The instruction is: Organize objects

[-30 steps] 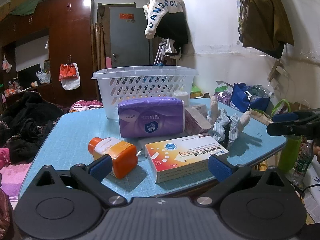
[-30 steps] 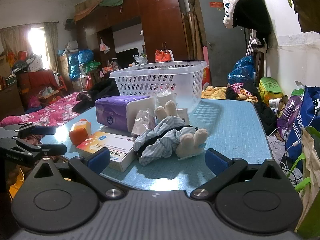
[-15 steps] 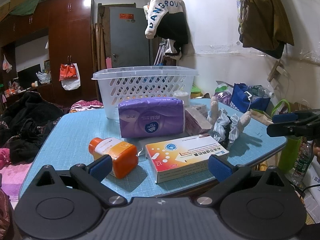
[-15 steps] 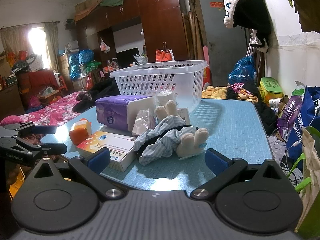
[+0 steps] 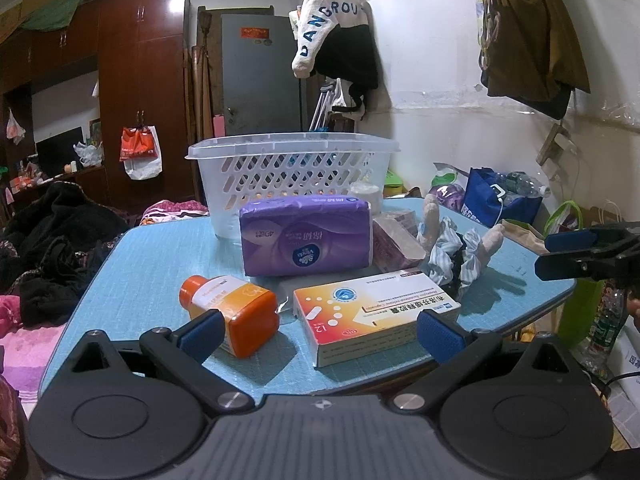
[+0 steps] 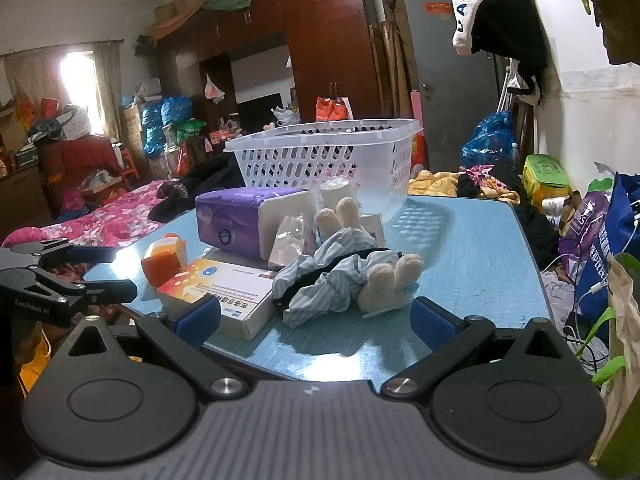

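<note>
- The orange pill bottle (image 5: 232, 318) lies on its side on the blue table (image 5: 152, 264), far left in the bunch, near the front edge.
- The left gripper (image 5: 318, 332) has its two fingers wide apart. It holds nothing and waits just in front of the bottle and the medicine box (image 5: 374, 314).
- The medicine box lies flat to the right of the bottle.
- Behind them sits the purple tissue pack (image 5: 306, 240), with a pinkish pack (image 5: 394, 246) beside it.
- Next comes the stuffed toy in striped clothes (image 6: 352, 276), lying on its side.
- The right gripper (image 6: 316, 318) is spread open too, with nothing in it, close to the toy.
- The white basket (image 5: 294, 172) stands at the back of the table. I think the things should go in it.
- Nothing looks put away yet, so I think the job is just starting. All the things are still left to do.
- I cannot see the basket floor well through the holes, so something might be inside.
- A small white roll (image 6: 334, 192) behind the tissue pack is partly hidden.
- The words on the box are too small to read.
</note>
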